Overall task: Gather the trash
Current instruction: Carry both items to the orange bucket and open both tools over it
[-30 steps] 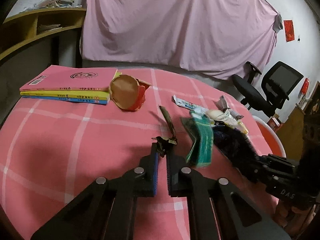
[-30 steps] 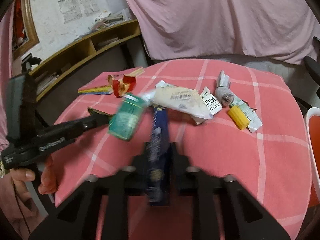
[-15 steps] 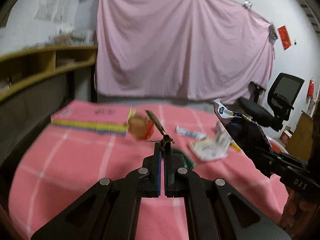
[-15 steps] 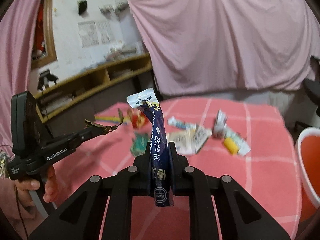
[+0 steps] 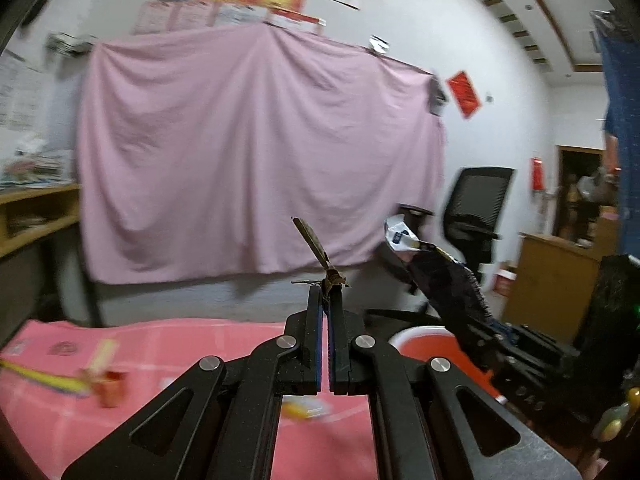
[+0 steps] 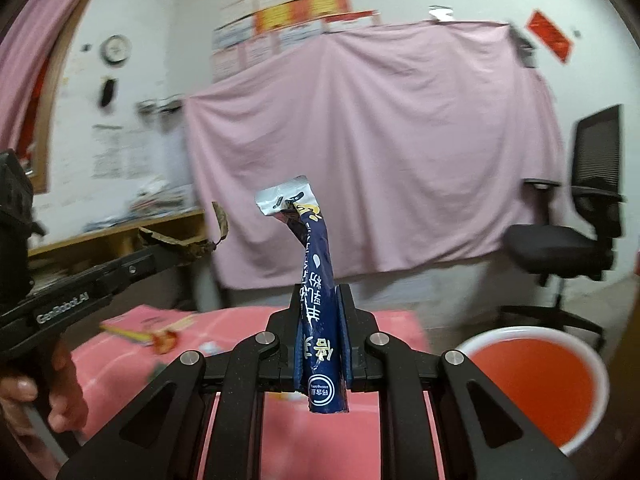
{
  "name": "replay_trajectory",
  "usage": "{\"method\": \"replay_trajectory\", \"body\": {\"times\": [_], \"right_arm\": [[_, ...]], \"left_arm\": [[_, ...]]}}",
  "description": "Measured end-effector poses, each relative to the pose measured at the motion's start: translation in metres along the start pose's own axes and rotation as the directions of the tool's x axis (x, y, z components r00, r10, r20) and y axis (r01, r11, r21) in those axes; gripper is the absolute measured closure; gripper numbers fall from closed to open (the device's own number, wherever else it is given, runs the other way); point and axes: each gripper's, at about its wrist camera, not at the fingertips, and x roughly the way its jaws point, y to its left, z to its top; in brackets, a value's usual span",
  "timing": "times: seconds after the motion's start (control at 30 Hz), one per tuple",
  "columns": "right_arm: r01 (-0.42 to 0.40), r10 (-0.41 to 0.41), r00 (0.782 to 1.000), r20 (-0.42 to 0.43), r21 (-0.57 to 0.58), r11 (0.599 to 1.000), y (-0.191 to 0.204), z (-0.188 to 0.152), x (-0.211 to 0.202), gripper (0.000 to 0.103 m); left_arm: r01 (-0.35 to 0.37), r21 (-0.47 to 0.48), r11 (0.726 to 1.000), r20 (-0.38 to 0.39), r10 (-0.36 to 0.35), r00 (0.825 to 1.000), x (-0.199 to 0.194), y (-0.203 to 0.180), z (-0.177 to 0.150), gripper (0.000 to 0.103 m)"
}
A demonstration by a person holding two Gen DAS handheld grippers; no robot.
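My left gripper (image 5: 325, 292) is shut on a dry brown leaf (image 5: 314, 242) whose stem sticks up from the fingertips; the same leaf (image 6: 188, 246) shows in the right wrist view at the left gripper's tip (image 6: 192, 250). My right gripper (image 6: 320, 296) is shut on a dark blue snack wrapper (image 6: 318, 304) that stands upright with a torn white top; in the left wrist view the wrapper (image 5: 440, 276) rises at the right. Both grippers are raised above the pink checked table (image 6: 240, 328). A red bin with a white rim (image 6: 532, 376) stands low at the right.
Books (image 6: 132, 326) and blurred scraps lie on the far part of the table. A black office chair (image 6: 576, 232) stands at the right, a pink sheet (image 5: 256, 152) hangs on the wall behind, and wooden shelves (image 5: 32, 204) are at the left. A hand (image 6: 44, 392) holds the left gripper.
Both grippers have lifted off the table with the leaf and the wrapper and tilted up toward level. The table trash has dropped low in view and the red bin has come into sight.
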Motion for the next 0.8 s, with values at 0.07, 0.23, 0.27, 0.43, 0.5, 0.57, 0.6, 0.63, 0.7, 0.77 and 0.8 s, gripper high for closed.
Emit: {"method": "replay_trajectory", "body": {"times": [0.07, 0.23, 0.27, 0.43, 0.5, 0.57, 0.6, 0.63, 0.7, 0.77, 0.8], "right_arm": [[0.056, -0.056, 0.998, 0.007, 0.019, 0.998, -0.02, 0.0, -0.003, 0.09], [0.161, -0.161, 0.987, -0.004, 0.084, 0.983, -0.067, -0.009, -0.012, 0.09], [0.178, -0.177, 0.984, -0.015, 0.099, 0.979, -0.074, -0.01, -0.011, 0.09], [0.259, -0.248, 0.965, -0.084, 0.157, 0.953, -0.106, -0.018, -0.008, 0.09], [0.277, -0.26, 0.959, -0.11, 0.18, 0.944, -0.117, -0.023, -0.009, 0.09], [0.296, -0.27, 0.952, -0.144, 0.202, 0.934, -0.125, -0.027, -0.005, 0.09], [0.304, -0.274, 0.949, -0.158, 0.209, 0.93, -0.129, -0.028, -0.002, 0.09], [0.314, -0.279, 0.944, -0.178, 0.217, 0.924, -0.133, -0.032, -0.001, 0.09], [0.328, -0.282, 0.936, -0.211, 0.231, 0.916, -0.141, -0.036, 0.003, 0.089], [0.341, -0.285, 0.929, -0.236, 0.244, 0.908, -0.15, -0.04, 0.006, 0.089], [0.346, -0.286, 0.926, -0.246, 0.251, 0.904, -0.153, -0.042, 0.007, 0.085]], "left_arm": [[0.052, -0.002, 0.999, -0.032, -0.052, 0.998, 0.023, -0.018, 0.003, 0.103], [0.142, -0.007, 0.99, -0.125, -0.142, 0.982, 0.072, -0.055, 0.008, 0.103], [0.158, -0.01, 0.987, -0.144, -0.158, 0.977, 0.081, -0.061, 0.008, 0.103], [0.218, -0.052, 0.975, -0.269, -0.224, 0.937, 0.123, -0.089, 0.005, 0.103], [0.232, -0.079, 0.97, -0.317, -0.245, 0.916, 0.142, -0.096, 0.003, 0.103], [0.243, -0.109, 0.964, -0.36, -0.266, 0.894, 0.155, -0.1, 0.0, 0.103], [0.246, -0.123, 0.961, -0.383, -0.275, 0.882, 0.164, -0.103, 0.0, 0.103], [0.247, -0.13, 0.96, -0.393, -0.278, 0.876, 0.169, -0.103, 0.001, 0.103], [0.247, -0.144, 0.958, -0.427, -0.285, 0.858, 0.184, -0.107, 0.001, 0.102], [0.241, -0.158, 0.958, -0.464, -0.287, 0.838, 0.196, -0.11, 0.001, 0.102], [0.238, -0.165, 0.957, -0.475, -0.288, 0.831, 0.196, -0.107, 0.0, 0.1]]}}
